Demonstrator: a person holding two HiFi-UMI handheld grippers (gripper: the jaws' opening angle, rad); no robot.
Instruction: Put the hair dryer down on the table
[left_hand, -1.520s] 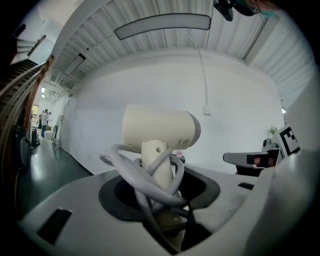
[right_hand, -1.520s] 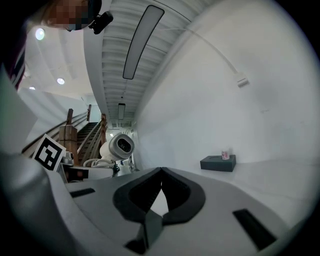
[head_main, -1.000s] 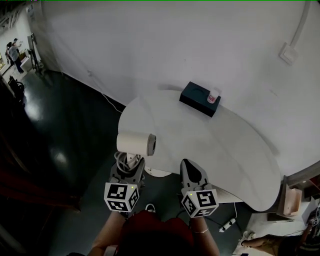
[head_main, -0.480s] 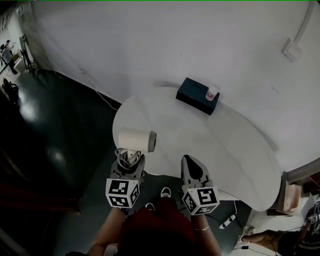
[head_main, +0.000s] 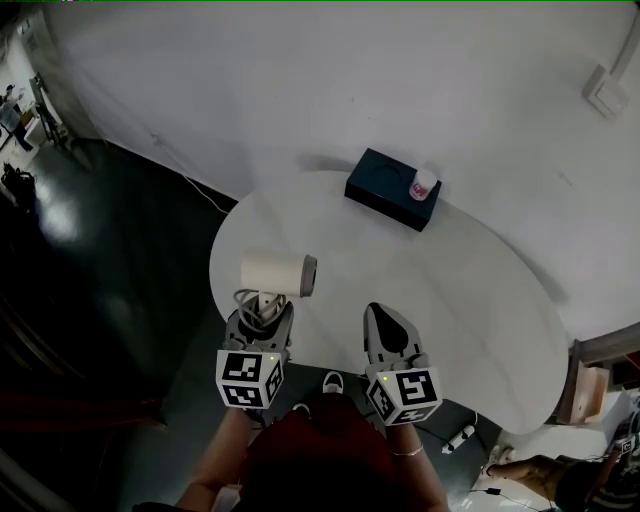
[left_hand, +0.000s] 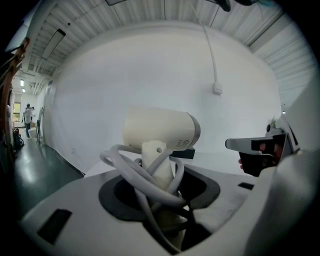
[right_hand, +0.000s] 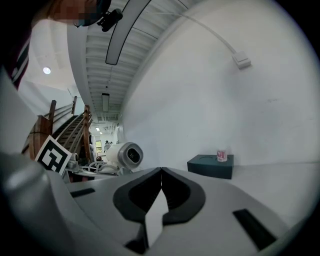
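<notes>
Hair dryer (head_main: 278, 273): held by its handle, handle down, barrel level and the open nozzle end toward the right gripper. It sits over the near left part of the white table (head_main: 470, 300), not resting on it as far as the head view shows.

Change over the last second: the dryer is further in from the table's left edge. A second ago the barrel hung about at that rim, over dark floor; now there is tabletop on both sides of it. The dark box (head_main: 385, 190) with the small cup (head_main: 425, 184) is also closer to the grippers. Grip and barrel attitude look the same.

Judgement: the carry is about done and the dryer is above a free landing spot. Lowering and letting go remain.

Left gripper (head_main: 262, 320): jaws partly spread and clamped on the dryer's handle (left_hand: 159, 167). The white cord (left_hand: 131, 172) loops loosely round the handle and drapes over the dark pads; some of it may be caught in the grip.

Right gripper (head_main: 379, 315): fingertips pressed together, nothing between them, over the table's near edge, apart from the dryer.
</notes>
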